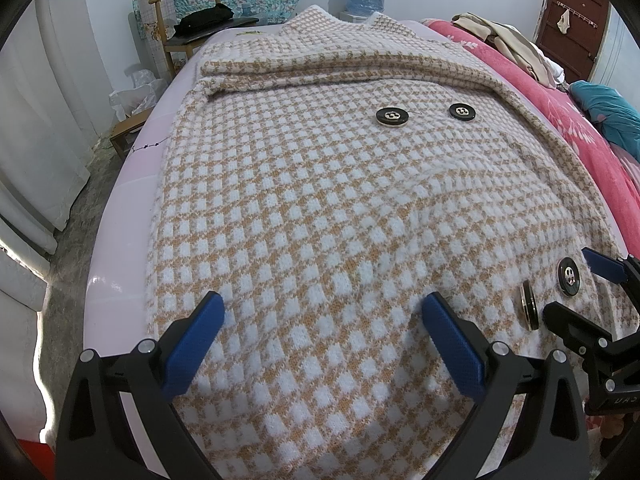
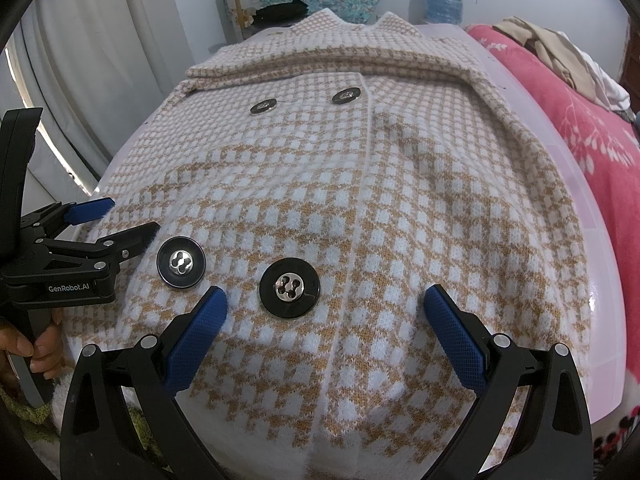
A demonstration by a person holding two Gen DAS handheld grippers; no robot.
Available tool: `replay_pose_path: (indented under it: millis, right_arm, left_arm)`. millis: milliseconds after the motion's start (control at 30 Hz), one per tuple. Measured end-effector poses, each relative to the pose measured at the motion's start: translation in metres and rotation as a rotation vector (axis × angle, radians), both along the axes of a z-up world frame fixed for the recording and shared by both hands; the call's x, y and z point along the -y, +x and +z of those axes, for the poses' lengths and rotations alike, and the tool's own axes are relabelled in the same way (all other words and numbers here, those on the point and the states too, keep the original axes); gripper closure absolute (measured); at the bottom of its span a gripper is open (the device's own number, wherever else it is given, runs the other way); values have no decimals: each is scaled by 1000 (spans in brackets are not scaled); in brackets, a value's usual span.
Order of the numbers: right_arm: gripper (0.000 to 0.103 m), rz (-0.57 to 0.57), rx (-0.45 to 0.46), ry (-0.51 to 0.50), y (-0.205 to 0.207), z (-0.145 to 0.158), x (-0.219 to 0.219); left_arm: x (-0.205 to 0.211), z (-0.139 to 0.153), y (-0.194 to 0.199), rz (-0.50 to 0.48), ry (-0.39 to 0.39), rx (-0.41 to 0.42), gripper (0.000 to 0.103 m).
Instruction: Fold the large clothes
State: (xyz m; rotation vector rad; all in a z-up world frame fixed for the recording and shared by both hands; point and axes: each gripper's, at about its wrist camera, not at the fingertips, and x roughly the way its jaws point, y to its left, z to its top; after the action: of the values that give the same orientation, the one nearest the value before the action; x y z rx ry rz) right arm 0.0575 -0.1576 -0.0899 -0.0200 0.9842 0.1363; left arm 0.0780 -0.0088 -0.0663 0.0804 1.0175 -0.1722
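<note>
The coat is lying flat and front-up on the bed, collar at the far end, with a sleeve folded across the chest. Judging by this, the sleeves are in and the lengthwise fold is starting at the near hem. The next move is calling for both hand-held grippers to pinch the hem at its 2 corners and carry it evenly toward the collar, keeping the thick knit from bunching.

The left hand-held gripper is hovering low over the near-left part, jaws spread wide and holding nothing. The right hand-held gripper is sitting over the near-right part, also spread wide and empty, straddling 1 button. Both are pointing forward along the coat.
</note>
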Motion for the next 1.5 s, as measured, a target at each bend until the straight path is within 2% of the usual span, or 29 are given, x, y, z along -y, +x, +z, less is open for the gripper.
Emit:
replay_pose_path:
  millis: [567,733,900,1067,1233,1367,1500]
  right_arm:
    - [8,0,0,-1,0,0,-1]
    - [8,0,-1,-2,0,0,0]
    - [8,1,-2,-2,0,-1,2]
    - [8,1,-1,-2,0,-2,4]
    - [8,0,-6,-7,0,-2,2]
    - [8,-3,-3,-1,-3,3,2]
    - [8,-28,46,5,-24,19,21]
  left_arm:
    - [0,1,2,-23,4,-7,6]
    - [-8,12,-8,-28,6,36,6]
    - [-34,26,-28,-2,-39,66,6]
    - [-55,28,-55,25,-78,52,15]
    - [-68,19,-77,57,-154,2,32]
    - [-78,10,-83,95,-196,-35,38]
    - [-91,5,-82,112,-249,-65,45]
